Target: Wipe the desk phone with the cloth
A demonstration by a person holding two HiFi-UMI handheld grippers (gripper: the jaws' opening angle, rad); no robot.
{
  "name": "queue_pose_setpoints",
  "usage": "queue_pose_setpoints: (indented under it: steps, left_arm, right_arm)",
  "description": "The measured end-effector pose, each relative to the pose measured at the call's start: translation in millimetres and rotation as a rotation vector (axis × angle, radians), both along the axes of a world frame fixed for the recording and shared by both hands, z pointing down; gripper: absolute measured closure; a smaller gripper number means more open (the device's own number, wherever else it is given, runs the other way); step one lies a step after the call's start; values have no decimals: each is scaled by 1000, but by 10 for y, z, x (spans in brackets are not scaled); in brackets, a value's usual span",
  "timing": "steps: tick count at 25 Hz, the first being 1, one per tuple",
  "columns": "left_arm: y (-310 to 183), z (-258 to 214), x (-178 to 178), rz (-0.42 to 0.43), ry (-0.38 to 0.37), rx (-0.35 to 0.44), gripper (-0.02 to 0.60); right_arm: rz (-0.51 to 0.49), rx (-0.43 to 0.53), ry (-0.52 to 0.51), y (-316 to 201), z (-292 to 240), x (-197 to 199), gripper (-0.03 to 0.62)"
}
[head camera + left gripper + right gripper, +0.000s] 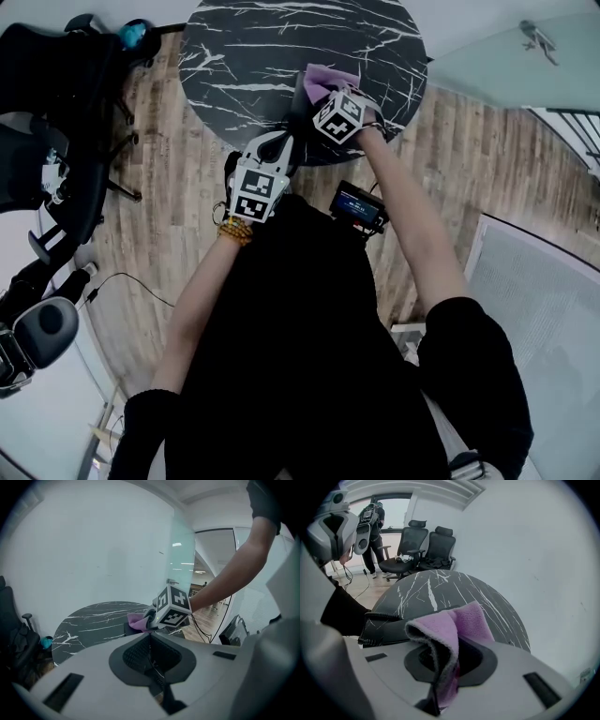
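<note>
Chairs point(56, 84), black ones on wheels, stand on the wood floor point(155, 197) to the left of the round black table point(253, 47). That table has thin white lines all over its top. A person in a black top stands at the table's near edge and holds a claw in each hand.

The left gripper point(274, 150) hangs just off the near edge of the table, and its tip points at the table. Its two jaws are pressed together with nothing between them.

The desk phone point(389, 627) sits on the table, close to the near edge. It is dark, so it is hard to pick out from the black top. Its curly cord shows at one side.

A pink cloth point(459, 620) lies over the phone. The right gripper point(449, 660) has its jaws pinched tight on that cloth, and the soft folds stick out past them, above the phone.
</note>
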State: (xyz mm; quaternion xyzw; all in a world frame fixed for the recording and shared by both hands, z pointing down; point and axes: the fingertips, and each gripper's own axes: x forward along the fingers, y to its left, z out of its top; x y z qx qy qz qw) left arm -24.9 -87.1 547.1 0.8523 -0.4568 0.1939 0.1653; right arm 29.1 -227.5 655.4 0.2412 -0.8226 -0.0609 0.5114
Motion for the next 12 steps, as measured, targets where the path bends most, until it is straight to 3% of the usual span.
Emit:
queue_pose_setpoints:
  steps: [12]
  left_arm:
    - [2, 1, 5, 1, 0, 1, 561]
  right_arm:
    - [28, -8, -35, 99, 24, -25, 536]
